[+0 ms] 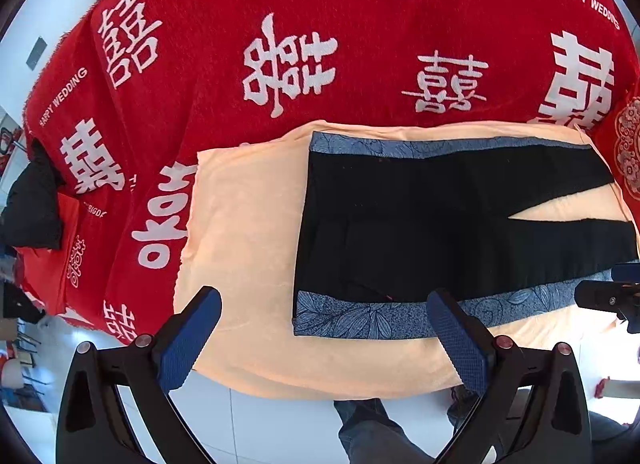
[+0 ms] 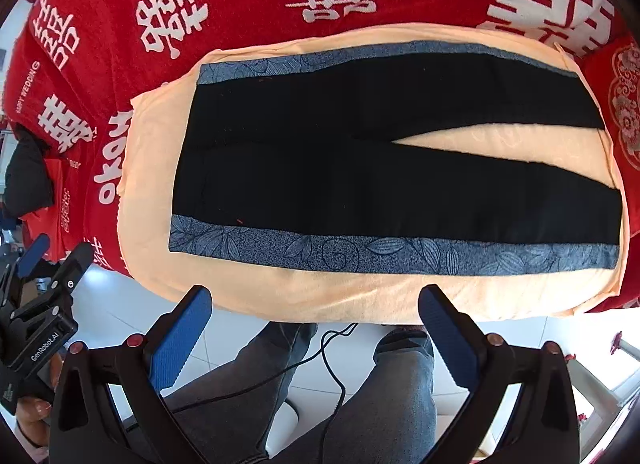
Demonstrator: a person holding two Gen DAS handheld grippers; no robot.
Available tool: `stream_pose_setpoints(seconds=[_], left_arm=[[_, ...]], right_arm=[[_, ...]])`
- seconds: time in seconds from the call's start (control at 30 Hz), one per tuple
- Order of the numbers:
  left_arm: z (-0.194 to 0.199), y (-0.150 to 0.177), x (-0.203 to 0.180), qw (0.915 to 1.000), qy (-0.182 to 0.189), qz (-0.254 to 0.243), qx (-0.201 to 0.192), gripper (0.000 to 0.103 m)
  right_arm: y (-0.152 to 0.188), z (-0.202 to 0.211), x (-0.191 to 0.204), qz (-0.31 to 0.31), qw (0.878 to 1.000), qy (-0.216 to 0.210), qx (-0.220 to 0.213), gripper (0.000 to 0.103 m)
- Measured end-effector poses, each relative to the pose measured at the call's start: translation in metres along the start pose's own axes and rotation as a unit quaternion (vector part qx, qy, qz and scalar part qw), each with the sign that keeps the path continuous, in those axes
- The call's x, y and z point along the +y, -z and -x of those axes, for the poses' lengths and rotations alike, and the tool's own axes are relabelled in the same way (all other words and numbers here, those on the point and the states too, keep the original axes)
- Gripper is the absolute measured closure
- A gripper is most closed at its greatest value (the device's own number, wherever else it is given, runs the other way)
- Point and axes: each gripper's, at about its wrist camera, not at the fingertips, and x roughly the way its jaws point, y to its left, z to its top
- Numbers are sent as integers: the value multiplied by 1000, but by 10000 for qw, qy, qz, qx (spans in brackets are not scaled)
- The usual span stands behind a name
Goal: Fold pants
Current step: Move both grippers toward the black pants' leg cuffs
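Black pants [image 1: 420,220] with blue leaf-print side stripes lie flat and spread on a peach towel [image 1: 240,232], waistband to the left, legs splayed to the right. They also show in the right wrist view [image 2: 340,160], on the same towel [image 2: 280,288]. My left gripper [image 1: 324,304] is open and empty, hovering over the near edge of the towel by the waistband's lower stripe. My right gripper [image 2: 316,300] is open and empty, held just off the towel's near edge. The left gripper also shows at the lower left of the right wrist view [image 2: 52,252].
A red blanket [image 1: 320,44] with white characters covers the surface under the towel. A dark garment [image 1: 32,208] lies at the far left. A red patterned cushion [image 2: 624,104] sits at the right. The person's jeans-clad legs [image 2: 400,384] and a black cable [image 2: 320,352] are below the edge.
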Motion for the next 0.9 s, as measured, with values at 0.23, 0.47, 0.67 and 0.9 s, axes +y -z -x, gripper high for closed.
stream_pose_setpoints(seconds=[0.23, 0.47, 0.67, 0.9], left_arm=[[14, -1, -11, 9982, -25, 563, 184, 0], [27, 10, -5, 9945, 57, 999, 301, 0], [13, 13, 11, 9997, -60, 200, 142, 0], [-22, 18, 26, 9985, 226, 72, 501, 0]], right_arm=[[5, 23, -15, 509, 9980, 272, -246, 0], [8, 27, -32, 775, 9949, 627, -151, 0], [1, 19, -10, -28, 9983, 313, -489, 0], [14, 0, 5, -402, 9973, 503, -348, 0]])
